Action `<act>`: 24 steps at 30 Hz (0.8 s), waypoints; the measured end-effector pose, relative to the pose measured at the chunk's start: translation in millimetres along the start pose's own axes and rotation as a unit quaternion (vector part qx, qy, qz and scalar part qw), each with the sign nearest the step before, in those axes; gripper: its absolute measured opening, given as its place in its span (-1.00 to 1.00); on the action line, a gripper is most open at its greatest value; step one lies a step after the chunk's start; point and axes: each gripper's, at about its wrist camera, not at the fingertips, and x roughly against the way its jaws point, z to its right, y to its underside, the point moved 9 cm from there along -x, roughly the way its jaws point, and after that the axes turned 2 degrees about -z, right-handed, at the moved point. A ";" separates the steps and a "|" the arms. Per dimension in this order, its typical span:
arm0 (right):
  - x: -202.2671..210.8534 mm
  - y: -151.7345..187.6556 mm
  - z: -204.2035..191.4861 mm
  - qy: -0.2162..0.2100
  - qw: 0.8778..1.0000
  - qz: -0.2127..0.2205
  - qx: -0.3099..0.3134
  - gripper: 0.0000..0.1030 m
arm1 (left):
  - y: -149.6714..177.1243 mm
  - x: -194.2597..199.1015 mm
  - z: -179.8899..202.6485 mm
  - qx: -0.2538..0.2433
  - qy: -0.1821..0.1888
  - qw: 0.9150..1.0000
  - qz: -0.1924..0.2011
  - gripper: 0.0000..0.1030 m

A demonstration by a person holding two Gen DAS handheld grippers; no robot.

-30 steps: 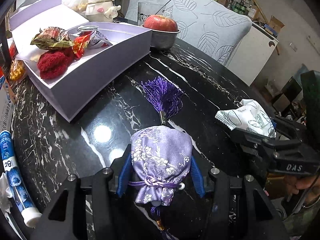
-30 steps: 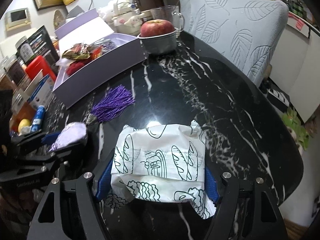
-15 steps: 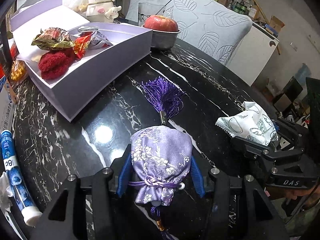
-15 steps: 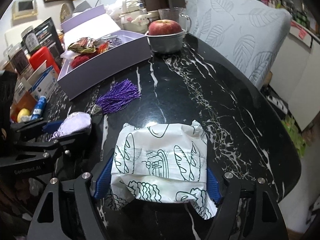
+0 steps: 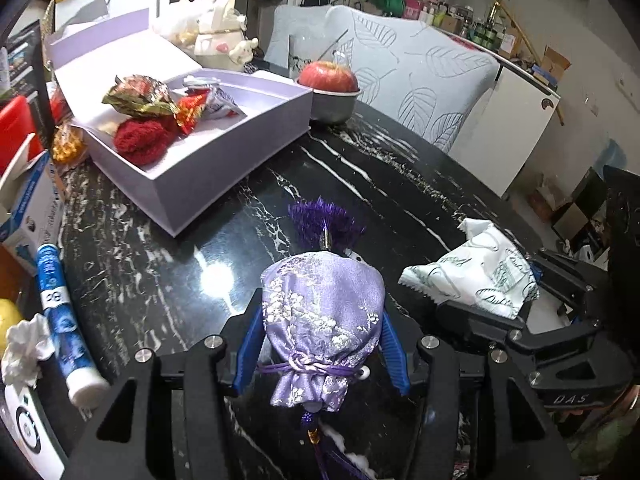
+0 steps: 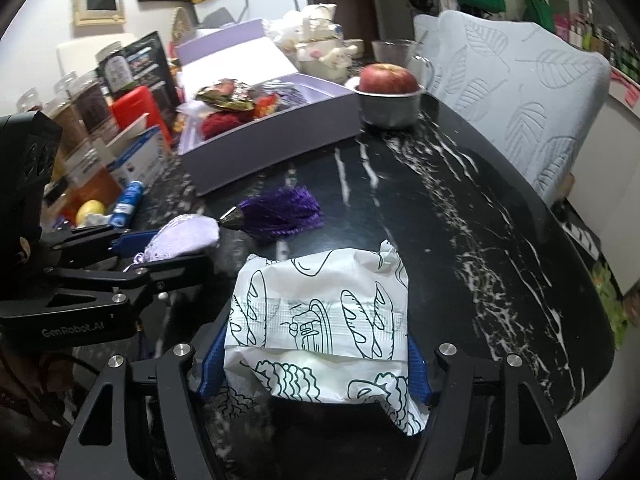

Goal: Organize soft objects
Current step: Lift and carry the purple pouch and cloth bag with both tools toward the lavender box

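A lilac brocade pouch [image 5: 316, 292] with a dark purple tassel [image 5: 326, 220] sits between the blue pads of my left gripper [image 5: 320, 320], which is shut on it just above the black marble table [image 5: 400, 184]. My right gripper [image 6: 316, 356] grips a white packet [image 6: 320, 304] printed with bread drawings, and its jaws are closing on it. Each gripper shows in the other's view: the right gripper [image 5: 480, 300] with the packet [image 5: 476, 276], the left gripper [image 6: 172, 248] with the pouch [image 6: 184, 236]. An open lilac box [image 5: 224, 160] behind them holds a red knitted piece [image 5: 140, 140] and snack packets.
An apple in a metal bowl [image 5: 332, 92] stands beside the box's far corner. A blue tube [image 5: 60, 320], cartons and jars crowd the table's left side. A chair with a leaf-pattern cover [image 5: 420, 80] stands behind the table. The table's curved edge [image 6: 580, 280] runs along the right.
Both grippers have lifted a little with their loads and shifted over the table. The tassel has bunched up from its flat spread. The right jaws have narrowed on the packet.
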 end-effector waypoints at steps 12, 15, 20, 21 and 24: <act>32.1 -11.7 -32.3 -0.052 0.998 0.039 0.027 0.37 | -12.4 57.4 -0.7 -0.003 -0.029 0.997 0.066 0.01; 39.4 -20.7 -38.8 -0.060 0.996 0.051 0.034 0.37 | -20.8 68.4 -3.3 -0.006 -0.034 0.996 0.082 0.01; 49.7 -39.0 -48.7 -0.070 0.994 0.069 0.046 0.37 | -44.0 85.4 -11.7 -0.012 -0.042 0.993 0.112 0.01; 52.0 -44.8 -50.8 -0.070 0.994 0.074 0.050 0.37 | -48.7 88.2 -13.5 -0.013 -0.043 0.992 0.117 0.01; 57.8 -63.6 -56.1 -0.071 0.992 0.089 0.060 0.37 | -66.7 97.1 -19.7 -0.013 -0.047 0.990 0.134 0.01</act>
